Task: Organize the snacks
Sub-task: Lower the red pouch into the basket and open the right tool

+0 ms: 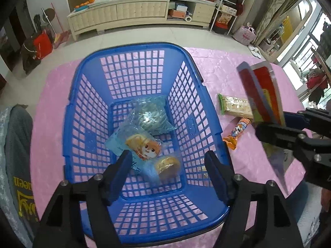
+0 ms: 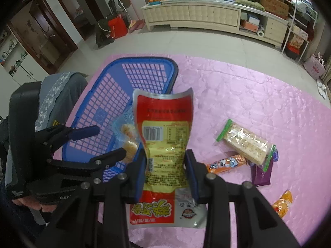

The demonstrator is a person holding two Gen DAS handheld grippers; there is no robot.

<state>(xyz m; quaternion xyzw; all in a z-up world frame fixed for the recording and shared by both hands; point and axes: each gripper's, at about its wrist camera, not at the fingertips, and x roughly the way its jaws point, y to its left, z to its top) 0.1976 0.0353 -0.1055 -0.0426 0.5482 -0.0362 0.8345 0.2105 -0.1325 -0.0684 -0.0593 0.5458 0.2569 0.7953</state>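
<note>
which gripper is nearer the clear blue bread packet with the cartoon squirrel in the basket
Left. The left gripper hangs open right above the clear blue squirrel bread packet inside the blue plastic basket; the right gripper is outside it, clamping a red-and-yellow snack pouch.

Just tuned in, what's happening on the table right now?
A person with a gripper in each hand is sorting snacks into a blue basket on a pink tablecloth. The right gripper is shut on a red and yellow snack pouch, held up beside the basket. The left gripper stands open over the basket with nothing between its fingers; below it lie a cake packet and a bluish bag. A cracker pack, an orange bar and other snacks wait on the cloth.
</note>
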